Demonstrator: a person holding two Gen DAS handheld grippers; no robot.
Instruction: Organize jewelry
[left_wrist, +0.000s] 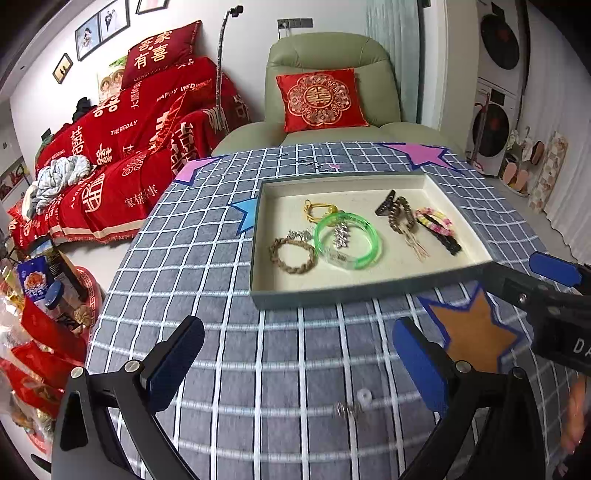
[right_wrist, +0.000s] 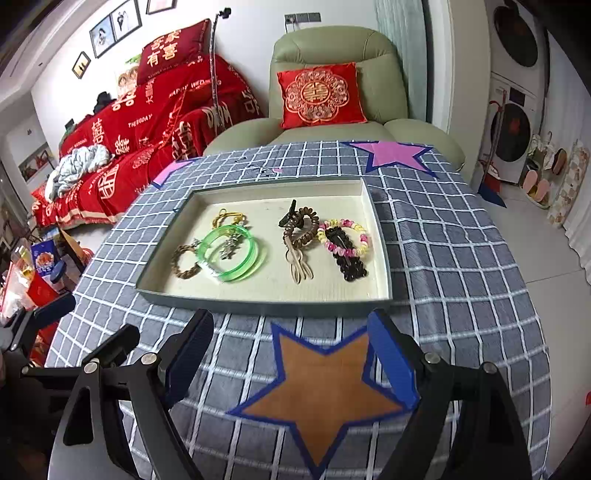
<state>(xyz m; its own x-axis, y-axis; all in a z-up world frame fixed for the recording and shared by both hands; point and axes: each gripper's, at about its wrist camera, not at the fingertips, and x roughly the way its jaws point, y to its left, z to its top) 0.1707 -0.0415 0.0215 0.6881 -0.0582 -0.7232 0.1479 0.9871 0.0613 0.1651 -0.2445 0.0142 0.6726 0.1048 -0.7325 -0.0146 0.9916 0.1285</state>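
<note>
A shallow grey tray (left_wrist: 314, 293) (right_wrist: 258, 304) with a cream floor lies on the checked tablecloth. In it are a green bangle (left_wrist: 347, 240) (right_wrist: 231, 254), a braided brown bracelet (left_wrist: 293, 254) (right_wrist: 184, 264), a yellow hair tie (left_wrist: 314, 210), a brown coil tie with clip (right_wrist: 301, 229), a pink-yellow bead bracelet (right_wrist: 345, 236) and a black hair clip (right_wrist: 351, 266). A small silver piece with a white ring (left_wrist: 354, 404) lies on the cloth between my left fingers. My left gripper (left_wrist: 295, 365) is open and empty, in front of the tray. My right gripper (right_wrist: 291, 358) is open and empty over an orange star.
The orange star patch (right_wrist: 321, 387) (left_wrist: 472, 332) lies in front of the tray, a purple star (right_wrist: 395, 153) behind it, a blue star (left_wrist: 245, 214) at its left. A green armchair (right_wrist: 332, 92) stands behind the table. The table edge falls off at left above red packages (left_wrist: 40, 332).
</note>
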